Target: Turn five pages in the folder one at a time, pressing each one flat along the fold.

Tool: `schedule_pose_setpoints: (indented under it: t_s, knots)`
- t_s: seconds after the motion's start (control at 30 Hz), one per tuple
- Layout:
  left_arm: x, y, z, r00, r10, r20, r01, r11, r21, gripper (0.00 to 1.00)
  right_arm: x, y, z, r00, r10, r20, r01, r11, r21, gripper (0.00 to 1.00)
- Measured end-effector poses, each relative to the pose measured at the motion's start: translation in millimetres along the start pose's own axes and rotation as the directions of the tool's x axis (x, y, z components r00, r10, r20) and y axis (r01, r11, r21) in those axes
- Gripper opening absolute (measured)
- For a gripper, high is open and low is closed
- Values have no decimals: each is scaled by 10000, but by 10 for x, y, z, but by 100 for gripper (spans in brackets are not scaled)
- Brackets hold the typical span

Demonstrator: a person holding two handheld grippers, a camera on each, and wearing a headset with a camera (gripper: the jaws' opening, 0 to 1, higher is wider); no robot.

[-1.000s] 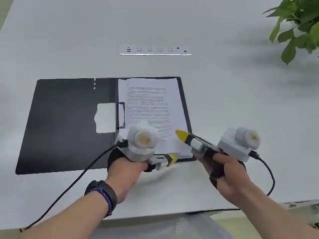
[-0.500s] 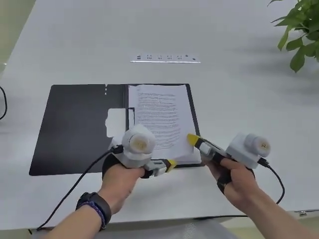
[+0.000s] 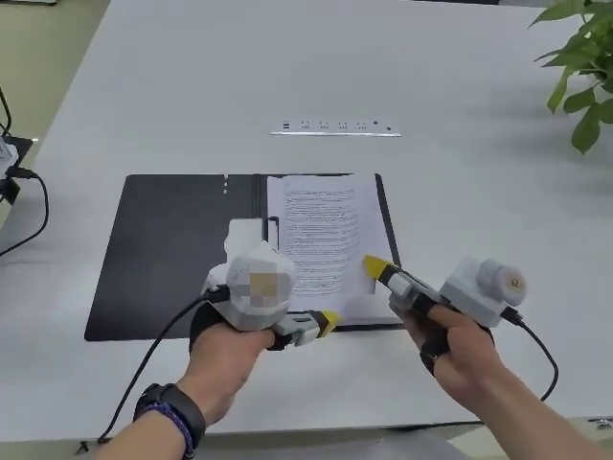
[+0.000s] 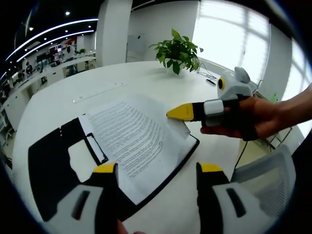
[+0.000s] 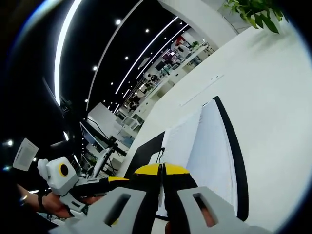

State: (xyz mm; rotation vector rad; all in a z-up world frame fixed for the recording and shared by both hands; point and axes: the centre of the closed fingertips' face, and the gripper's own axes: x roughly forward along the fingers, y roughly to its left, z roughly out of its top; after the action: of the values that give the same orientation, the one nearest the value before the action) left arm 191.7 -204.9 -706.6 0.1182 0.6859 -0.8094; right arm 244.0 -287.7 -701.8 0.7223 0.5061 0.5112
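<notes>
A black folder (image 3: 172, 251) lies open on the white table, with a printed stack of pages (image 3: 324, 235) on its right half. In the head view my right gripper (image 3: 374, 266) is at the stack's lower right corner. Its yellow jaws are shut, and the top page's corner looks pinched and slightly lifted. The right gripper view shows those shut tips (image 5: 162, 170) with the sheet (image 5: 204, 141) running away from them. My left gripper (image 3: 324, 320) hovers at the folder's near edge, jaws open and empty (image 4: 157, 169), pointing at the pages (image 4: 131, 141) and the right gripper (image 4: 187, 112).
A flat power strip (image 3: 333, 126) is set into the table beyond the folder. A potted plant (image 3: 582, 57) stands at the far right. A white clip plate (image 3: 245, 235) sits by the folder's spine. Cables trail from both grippers toward the near edge.
The head camera has shifted, so the folder sits lower and further right in the picture. The right gripper's tip has risen a little at the page corner. The left gripper keeps its place.
</notes>
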Motion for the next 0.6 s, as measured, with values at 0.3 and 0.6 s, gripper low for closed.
schedule_pose_setpoints:
  t_s: [0.3,0.6]
  knots:
    - [-265,131,-50,9995,298,120,-297,9995,-63,64,125,195,-93,9995,304,24,-304,9995,21,0]
    - [-535,262,-92,9964,752,390,-730,9958,-558,63,277,502,-209,9958,870,-284,-876,9959,-210,0]
